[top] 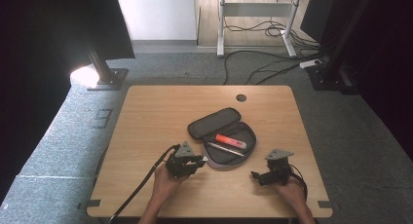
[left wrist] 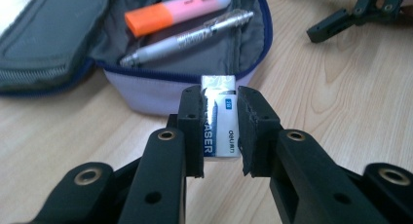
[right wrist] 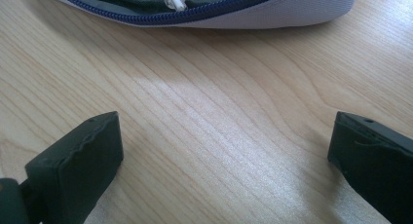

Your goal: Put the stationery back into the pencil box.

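Note:
A white eraser (left wrist: 221,118) with a blue-printed sleeve stands between the pads of my left gripper (left wrist: 220,112), which is shut on it just above the table, close to the near rim of an open grey pencil case (top: 221,136). Inside the case lie an orange-and-pink highlighter (left wrist: 175,12) and a silver pen (left wrist: 187,38). From above, the left gripper (top: 202,159) sits just left of the case's near end. My right gripper (right wrist: 224,136) is open over bare wood, its jaws far apart, with the case's rim (right wrist: 272,12) just beyond. It rests at the table's front right (top: 257,175).
The wooden table (top: 146,117) has a round cable hole (top: 241,97) at the back. A black cable (top: 146,180) trails from the left gripper over the front edge. Beyond the table are a lamp base, floor cables and a desk frame.

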`<state>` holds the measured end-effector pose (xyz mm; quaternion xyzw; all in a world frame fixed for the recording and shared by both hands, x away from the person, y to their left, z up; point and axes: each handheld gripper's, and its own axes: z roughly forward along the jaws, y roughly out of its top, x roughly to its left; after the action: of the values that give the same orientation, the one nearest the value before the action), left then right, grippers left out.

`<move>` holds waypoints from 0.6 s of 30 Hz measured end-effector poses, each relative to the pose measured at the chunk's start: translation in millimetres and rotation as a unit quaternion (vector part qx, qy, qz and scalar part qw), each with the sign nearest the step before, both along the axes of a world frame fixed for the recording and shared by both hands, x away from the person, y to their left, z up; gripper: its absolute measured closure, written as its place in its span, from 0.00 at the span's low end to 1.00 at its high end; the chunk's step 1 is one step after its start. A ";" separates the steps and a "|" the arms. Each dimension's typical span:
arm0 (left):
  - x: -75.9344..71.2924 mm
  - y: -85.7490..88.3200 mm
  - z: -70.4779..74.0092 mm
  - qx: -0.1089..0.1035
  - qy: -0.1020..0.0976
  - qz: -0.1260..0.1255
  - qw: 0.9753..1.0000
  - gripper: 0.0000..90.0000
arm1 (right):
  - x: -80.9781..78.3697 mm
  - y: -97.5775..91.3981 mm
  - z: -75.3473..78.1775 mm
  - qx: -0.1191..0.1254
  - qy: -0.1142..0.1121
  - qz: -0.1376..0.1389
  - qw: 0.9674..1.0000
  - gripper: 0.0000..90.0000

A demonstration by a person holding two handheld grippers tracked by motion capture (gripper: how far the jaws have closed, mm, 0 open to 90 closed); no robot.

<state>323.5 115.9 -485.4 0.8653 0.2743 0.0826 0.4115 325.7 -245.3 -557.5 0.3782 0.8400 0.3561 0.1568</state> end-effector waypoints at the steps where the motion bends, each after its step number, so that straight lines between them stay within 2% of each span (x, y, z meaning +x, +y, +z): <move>1: 1.3 -1.4 1.4 0.001 0.000 0.000 1.000 0.81 | 0.0 0.0 0.0 0.000 0.000 0.000 1.000 0.00; 3: 3.4 -5.5 3.9 0.010 -0.004 -0.002 1.000 0.81 | 0.0 0.0 0.0 0.000 0.000 0.000 1.000 0.00; 6: 6.3 -8.1 5.9 0.004 0.001 -0.006 1.000 0.81 | 0.0 0.0 0.0 0.000 0.000 0.000 1.000 0.00; 7: 8.9 -11.6 7.9 0.014 -0.002 -0.007 1.000 0.81 | 0.0 0.0 0.0 0.000 0.000 0.000 1.000 0.00; 9: 10.2 -13.8 8.8 0.015 -0.004 -0.008 1.000 0.81 | 0.0 0.0 0.0 0.000 0.000 0.000 1.000 0.00; 11: 13.5 -16.0 10.3 0.008 0.001 -0.012 1.000 0.81 | 0.0 0.0 0.0 0.000 0.000 0.000 1.000 0.00; 18: 22.4 -29.9 13.8 0.023 -0.006 -0.017 1.000 0.81 | 0.0 0.0 0.0 0.000 0.000 0.000 1.000 0.00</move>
<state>345.9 86.0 -471.6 0.8786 0.2555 0.0870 0.3939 325.8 -245.3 -557.5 0.3779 0.8400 0.3562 0.1569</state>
